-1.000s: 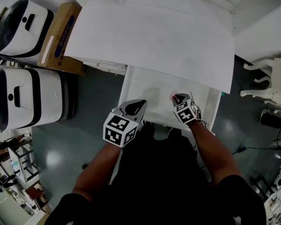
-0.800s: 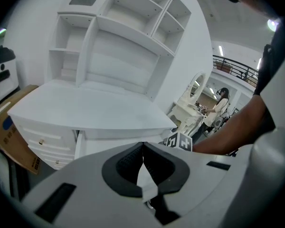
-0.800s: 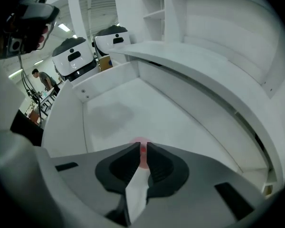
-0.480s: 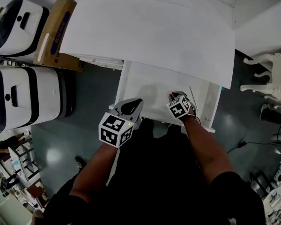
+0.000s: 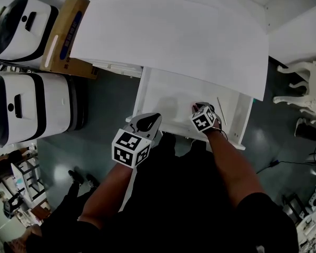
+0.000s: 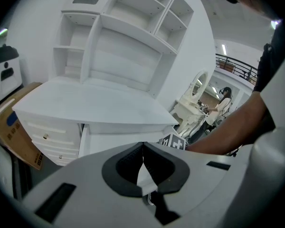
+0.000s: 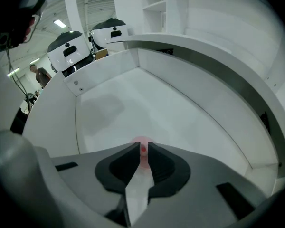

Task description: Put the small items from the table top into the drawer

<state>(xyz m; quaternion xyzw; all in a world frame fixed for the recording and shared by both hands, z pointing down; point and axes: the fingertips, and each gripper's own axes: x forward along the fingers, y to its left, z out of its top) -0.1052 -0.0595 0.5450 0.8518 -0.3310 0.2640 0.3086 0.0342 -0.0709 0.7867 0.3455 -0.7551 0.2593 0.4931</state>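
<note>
Right jaws: closed on a small pink item (image 7: 143,148), a narrow gap left between them, one pad on each side of it.
Left jaws: shut tip to tip, nothing between.
Just changed: right gripper (image 7: 142,146) sunk lower into the open drawer (image 7: 147,103) over the last second, grip unchanged; left gripper (image 6: 142,148) hardly shifted, beside the drawer's front corner.
Meaning for the task: likely the set-down stage, release not yet made.
Item relative to jaws: right at the tips, poking slightly past them, drawer floor just beyond; contact with the floor not readable.
Also near the jaws: a thin stick (image 5: 220,111) lying in the drawer, off to the right gripper's right.
Table top (image 5: 174,36): beyond and above both grippers, no further small item made out there.
</note>
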